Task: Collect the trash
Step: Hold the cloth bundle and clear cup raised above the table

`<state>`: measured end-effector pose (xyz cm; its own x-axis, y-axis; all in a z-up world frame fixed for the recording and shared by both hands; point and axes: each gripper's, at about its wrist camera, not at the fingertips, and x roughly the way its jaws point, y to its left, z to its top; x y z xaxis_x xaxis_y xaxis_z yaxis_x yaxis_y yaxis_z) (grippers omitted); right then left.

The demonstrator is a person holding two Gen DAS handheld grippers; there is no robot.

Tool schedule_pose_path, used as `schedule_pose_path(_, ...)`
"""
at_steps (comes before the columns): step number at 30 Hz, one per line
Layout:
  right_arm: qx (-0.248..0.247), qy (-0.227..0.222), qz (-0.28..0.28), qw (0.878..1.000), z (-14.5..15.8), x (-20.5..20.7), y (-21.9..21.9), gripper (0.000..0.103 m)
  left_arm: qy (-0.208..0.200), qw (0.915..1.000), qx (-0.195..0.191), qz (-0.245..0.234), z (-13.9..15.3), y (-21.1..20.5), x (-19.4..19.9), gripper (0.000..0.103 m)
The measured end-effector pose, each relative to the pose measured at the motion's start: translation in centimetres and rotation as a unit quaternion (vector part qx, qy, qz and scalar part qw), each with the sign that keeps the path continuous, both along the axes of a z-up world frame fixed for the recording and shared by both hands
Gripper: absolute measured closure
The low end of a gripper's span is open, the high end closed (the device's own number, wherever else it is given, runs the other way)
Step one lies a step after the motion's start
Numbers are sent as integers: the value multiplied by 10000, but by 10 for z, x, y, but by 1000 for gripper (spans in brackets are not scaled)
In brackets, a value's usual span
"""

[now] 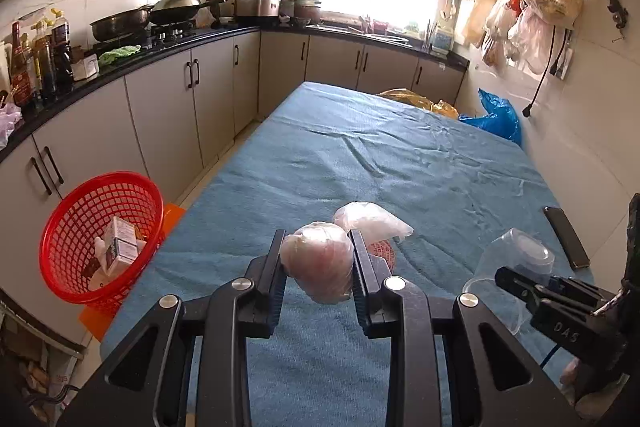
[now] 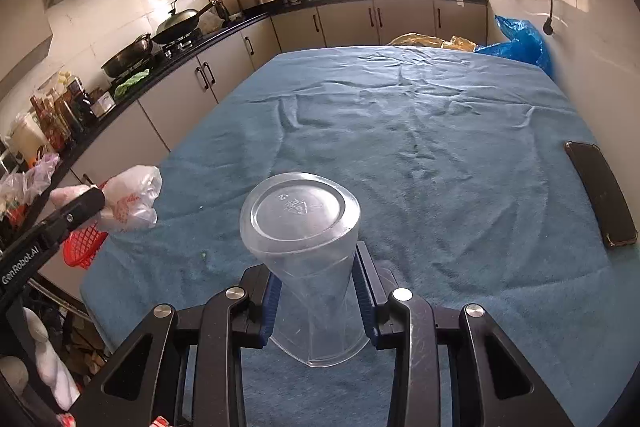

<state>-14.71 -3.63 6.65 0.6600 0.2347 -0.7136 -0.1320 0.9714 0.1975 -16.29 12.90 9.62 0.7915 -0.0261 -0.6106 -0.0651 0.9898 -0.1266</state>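
Observation:
My left gripper (image 1: 317,259) is shut on a crumpled white plastic bag (image 1: 320,263) with red print, held above the blue-covered table (image 1: 360,155). A loose end of the bag sticks out behind the fingers. The red mesh basket (image 1: 102,239) stands off the table's left edge and holds cartons and other trash. My right gripper (image 2: 318,287) is shut on a clear plastic cup (image 2: 304,223), squeezed at its middle, base facing away from me. In the left wrist view the right gripper (image 1: 516,281) and the cup (image 1: 516,259) appear at lower right. In the right wrist view the left gripper's finger (image 2: 76,211) and the bag (image 2: 132,199) show at left.
A black phone (image 2: 602,193) lies near the table's right edge, by the wall. Yellow and blue plastic bags (image 1: 496,115) sit past the far end of the table. A kitchen counter (image 1: 120,67) with pans and bottles runs along the left, beyond the basket.

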Motion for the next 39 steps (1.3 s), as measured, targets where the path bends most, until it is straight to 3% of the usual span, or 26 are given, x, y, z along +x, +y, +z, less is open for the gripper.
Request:
schedule_pose_path(19,-332,-48,-20,9994,-5,-4,21,65,186,9997,-68,162,-13,15,-5,75)
schedule_pose_path(39,-476,-143,-121,9987,-9,-3,17,65,443,9989,-170,-53,-29,8,8,75)
